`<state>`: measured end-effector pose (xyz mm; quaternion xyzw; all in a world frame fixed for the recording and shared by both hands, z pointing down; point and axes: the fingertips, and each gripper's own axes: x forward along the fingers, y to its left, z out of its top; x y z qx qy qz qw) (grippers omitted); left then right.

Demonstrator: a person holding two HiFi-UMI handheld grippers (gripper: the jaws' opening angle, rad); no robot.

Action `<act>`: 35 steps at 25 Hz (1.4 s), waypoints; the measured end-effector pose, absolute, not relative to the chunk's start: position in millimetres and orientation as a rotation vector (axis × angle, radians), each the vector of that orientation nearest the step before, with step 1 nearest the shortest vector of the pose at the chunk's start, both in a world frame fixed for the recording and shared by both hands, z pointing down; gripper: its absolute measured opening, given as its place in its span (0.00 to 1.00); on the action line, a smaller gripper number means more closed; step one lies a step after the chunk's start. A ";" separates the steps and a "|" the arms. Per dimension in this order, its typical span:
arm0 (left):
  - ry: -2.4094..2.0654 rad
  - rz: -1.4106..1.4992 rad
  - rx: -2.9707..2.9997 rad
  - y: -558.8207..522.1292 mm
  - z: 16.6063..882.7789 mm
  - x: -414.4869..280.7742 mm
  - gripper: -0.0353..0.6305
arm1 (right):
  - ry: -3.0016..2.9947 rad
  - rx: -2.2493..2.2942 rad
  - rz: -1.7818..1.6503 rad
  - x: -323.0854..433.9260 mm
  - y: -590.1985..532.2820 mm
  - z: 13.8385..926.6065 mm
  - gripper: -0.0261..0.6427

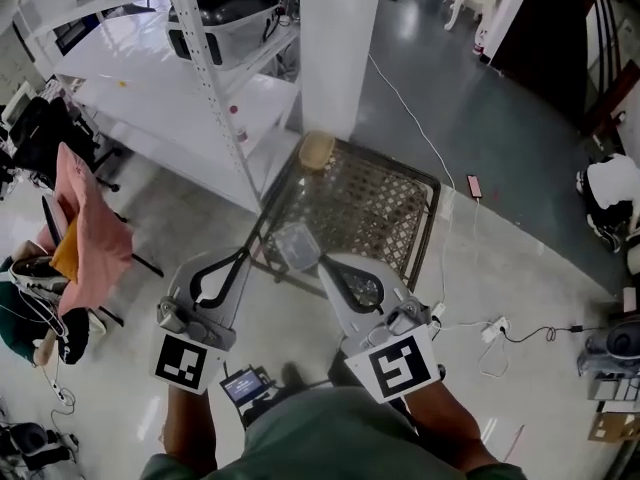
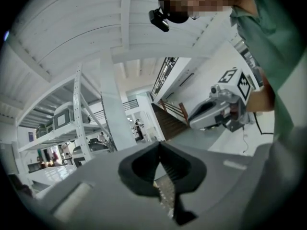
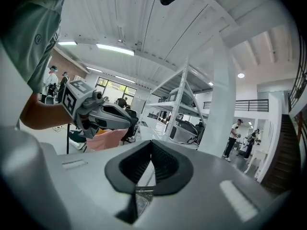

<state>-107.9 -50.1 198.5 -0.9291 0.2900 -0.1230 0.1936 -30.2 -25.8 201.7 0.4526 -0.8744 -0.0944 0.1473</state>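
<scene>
Wicker table (image 1: pixel 372 206) stands on glossy floor (image 1: pixel 545 268) beside white shelving (image 1: pixel 206 73).

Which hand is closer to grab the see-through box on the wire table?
Probably the right. The right gripper has its tip just beside the clear box on the wire table; the left gripper sits farther off. Both are shut.

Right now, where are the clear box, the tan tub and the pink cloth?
clear box (image 1: pixel 294 245): head view, its top.
tan tub (image 1: pixel 317 150): head view, its middle.
pink cloth (image 1: pixel 96 230): head view, its middle fold.
</scene>
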 end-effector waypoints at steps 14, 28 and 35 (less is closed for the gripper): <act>0.938 -0.459 -2.594 -109.5 226.9 -34.6 0.06 | -2.619 1.167 -0.216 42.0 -97.3 227.1 0.05; 0.900 -0.511 -2.653 -157.8 261.0 -27.8 0.06 | -2.593 1.179 -0.116 44.2 -138.4 263.7 0.05; 0.766 -0.486 -2.672 -195.3 262.4 -31.1 0.06 | -2.540 1.237 -0.075 22.9 -167.4 273.4 0.05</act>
